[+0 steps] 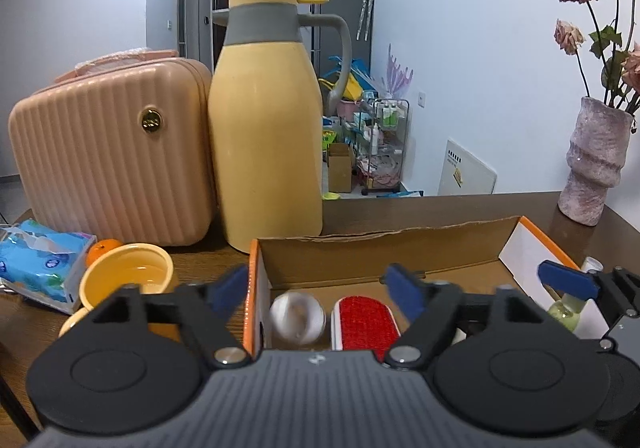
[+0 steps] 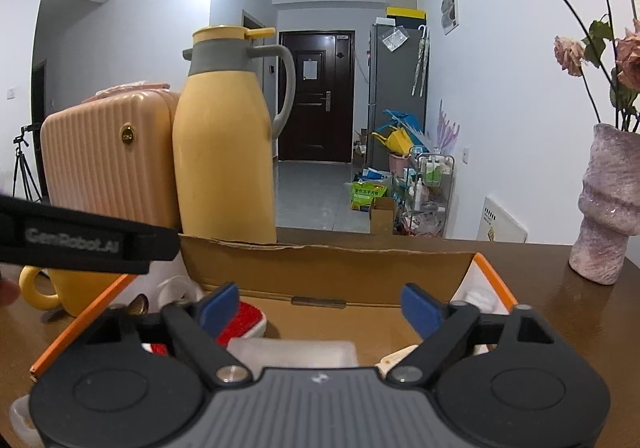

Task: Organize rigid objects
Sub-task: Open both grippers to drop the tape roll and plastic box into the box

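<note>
An open cardboard box (image 1: pixel 360 252) with orange-edged flaps sits on the brown table. Inside lie a white round object (image 1: pixel 297 315) and a red-faced lint brush (image 1: pixel 365 324). My left gripper (image 1: pixel 320 288) is open and empty above the box's left half. My right gripper shows in the left wrist view (image 1: pixel 576 280) at the box's right end, above a small pale-green bottle (image 1: pixel 565 310). In the right wrist view my right gripper (image 2: pixel 320 306) is open and empty over the box (image 2: pixel 328 268), with the red brush (image 2: pixel 240 322) at its left finger and a clear plastic item (image 2: pixel 292 352) below.
A yellow thermos jug (image 1: pixel 266 119) and a pink ribbed case (image 1: pixel 112 155) stand behind the box. A yellow cup (image 1: pixel 128 280), an orange (image 1: pixel 102 248) and a blue tissue pack (image 1: pixel 40 260) lie at left. A pink vase (image 1: pixel 596 163) with dried roses stands at right.
</note>
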### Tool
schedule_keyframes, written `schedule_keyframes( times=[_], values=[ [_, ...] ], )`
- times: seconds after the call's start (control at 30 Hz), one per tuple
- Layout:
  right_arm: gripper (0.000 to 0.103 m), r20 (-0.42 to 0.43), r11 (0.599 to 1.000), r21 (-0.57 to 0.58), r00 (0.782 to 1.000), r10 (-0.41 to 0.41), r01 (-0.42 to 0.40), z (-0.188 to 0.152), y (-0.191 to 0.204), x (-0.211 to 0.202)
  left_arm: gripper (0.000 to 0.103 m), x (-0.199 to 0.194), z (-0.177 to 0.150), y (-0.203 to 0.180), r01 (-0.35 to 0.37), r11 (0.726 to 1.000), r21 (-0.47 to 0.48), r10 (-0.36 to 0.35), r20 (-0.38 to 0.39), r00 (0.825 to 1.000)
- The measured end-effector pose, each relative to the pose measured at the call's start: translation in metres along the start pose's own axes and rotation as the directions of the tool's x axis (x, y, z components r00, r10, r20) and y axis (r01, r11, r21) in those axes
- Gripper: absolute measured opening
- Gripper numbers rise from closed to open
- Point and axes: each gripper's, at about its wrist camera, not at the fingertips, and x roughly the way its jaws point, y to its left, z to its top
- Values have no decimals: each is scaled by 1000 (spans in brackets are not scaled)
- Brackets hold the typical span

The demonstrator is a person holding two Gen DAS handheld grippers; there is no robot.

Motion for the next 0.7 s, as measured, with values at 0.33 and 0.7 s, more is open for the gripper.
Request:
schedule_keyframes(
  times=[0.33,0.7],
  values=[
    [103,-6,999,19,1000,-27,27,2,-7,-6,103,-14,2,6,-18,1000,-13,19,54,998],
    [103,25,1000,-2,999,-21,21,3,-2,-29,103,-31,-5,9,-48,999,-22,49,66,997]
  ],
)
